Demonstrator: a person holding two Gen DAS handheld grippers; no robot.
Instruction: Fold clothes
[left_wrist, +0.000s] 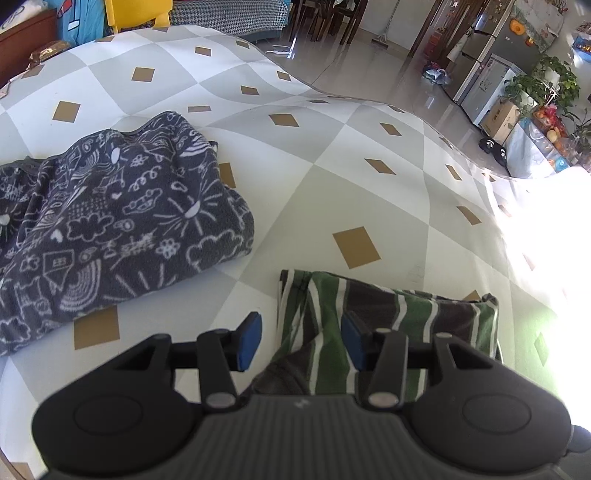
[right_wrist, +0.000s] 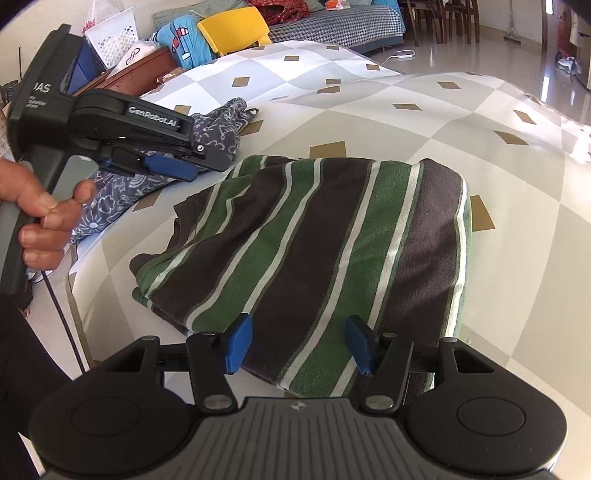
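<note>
A folded shirt with green, brown and white stripes (right_wrist: 314, 229) lies flat on the table near its front edge. My right gripper (right_wrist: 300, 345) hovers open over the shirt's near edge, and its blue pads do not press on the cloth. My left gripper (left_wrist: 303, 341) is open above the left corner of the striped shirt (left_wrist: 388, 325), with nothing pinched. From the right wrist view, the left gripper (right_wrist: 170, 166) is held by a hand (right_wrist: 40, 214) at the upper left. A crumpled dark grey garment with white doodles (left_wrist: 110, 221) lies further left, behind the left gripper (right_wrist: 218, 133).
The table wears a grey and white diamond cloth (left_wrist: 332, 184) with tan patches. Its left edge (right_wrist: 74, 280) drops to the floor beside the person. A yellow chair (right_wrist: 232, 29) and a sofa stand behind the table. A fridge (left_wrist: 491, 48) and plants (left_wrist: 543, 81) are far right.
</note>
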